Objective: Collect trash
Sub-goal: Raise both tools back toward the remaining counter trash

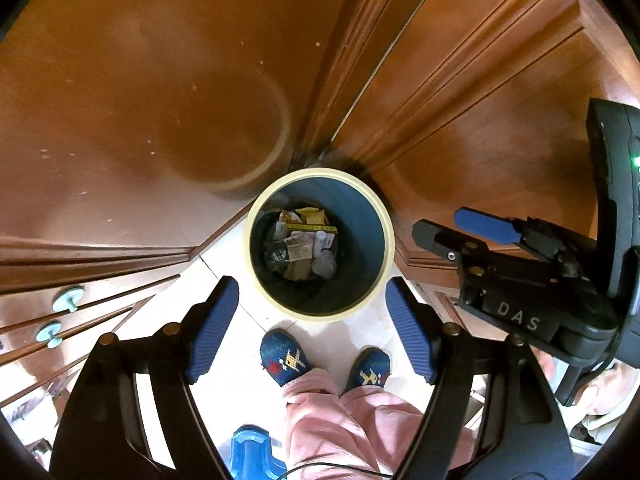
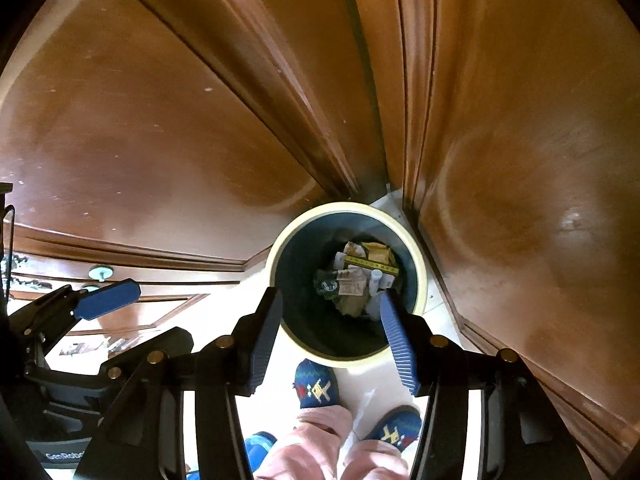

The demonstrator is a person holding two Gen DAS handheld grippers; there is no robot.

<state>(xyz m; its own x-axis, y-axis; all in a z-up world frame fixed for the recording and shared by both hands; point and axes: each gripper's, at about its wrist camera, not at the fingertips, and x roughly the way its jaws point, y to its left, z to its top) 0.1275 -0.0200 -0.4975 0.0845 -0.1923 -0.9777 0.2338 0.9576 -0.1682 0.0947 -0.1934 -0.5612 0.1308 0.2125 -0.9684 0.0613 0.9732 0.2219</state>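
Both grippers point steeply down over a round waste bin. In the left wrist view, the left gripper (image 1: 312, 330) fills the bottom of the frame with its blue ribbed pads spread wide and nothing between them; the bin's lower rim and the person's slippers show through the gap. The right gripper (image 2: 330, 342), at the bottom centre of its own view, stands about half open, also empty-jawed, its right pad overlapping the bin's mouth in the picture.

The bin (image 1: 256, 268), dark blue inside with a cream rim, sits just below the centre of the left view and right of centre in the right view. At its bottom lies the collected trash (image 1: 302, 246): crumpled paper wrappers, a yellow-and-black strip, a small white bottle and dark plastic.

The bin stands on a pale tiled floor (image 1: 224, 264), in a corner formed by reddish-brown wooden panels (image 1: 140, 100) that fill the upper half of both views. At the lower left of the left view are wooden drawers with pale green knobs (image 1: 68, 298). Blue patterned slippers (image 1: 284, 356) and pink trousers (image 1: 340, 428) occupy the bottom centre, just below the bin. A blue plastic object (image 1: 252, 452) lies at the bottom edge.
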